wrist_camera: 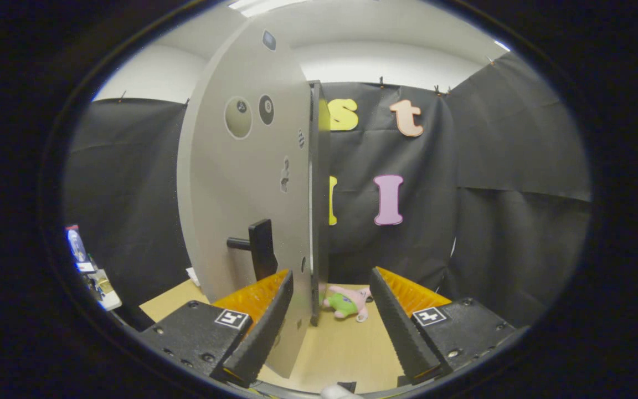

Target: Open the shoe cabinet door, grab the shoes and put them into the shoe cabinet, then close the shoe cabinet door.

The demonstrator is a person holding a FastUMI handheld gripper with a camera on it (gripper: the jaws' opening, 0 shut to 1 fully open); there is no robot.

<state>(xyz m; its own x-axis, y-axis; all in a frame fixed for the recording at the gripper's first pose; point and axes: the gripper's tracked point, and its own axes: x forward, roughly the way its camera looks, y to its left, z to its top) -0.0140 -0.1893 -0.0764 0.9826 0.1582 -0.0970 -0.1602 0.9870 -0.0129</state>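
Hand-held gripper [330,310] nearest, fingers spread wide, clamped on nothing. Left finger [263,321] sits against the front face of the door near its bottom edge, right finger well clear on the other side.

Left to right:
- Small clutter of items [89,271] at far left on a ledge, too blurred to identify.
- Flat grey shoe cabinet door [241,194], swung open, standing nearly edge-on between the fingers' line and the left finger. Round stickers on its upper face.
- Black lever handle [258,246] low on the door face, just above the left fingertip, untouched.
- Dark edge of the cabinet frame [317,210] right behind the door's free edge.
- Pink-and-green plush toy [348,302] lying on the light wooden surface [346,354], just ahead between the fingers, beside the door's foot.

Shoes: none visible from here, cabinet interior also hidden. Door-opening step looks done or near done; shoe grab not yet done.

Risks:
- Left finger close to door face: any leftward sweep likely shoves the door further or snags the handle.
- Plush sits in the forward path; driving straight ahead could knock or pinch it instead of a shoe.
- Door swinging back could block access to the cabinet.
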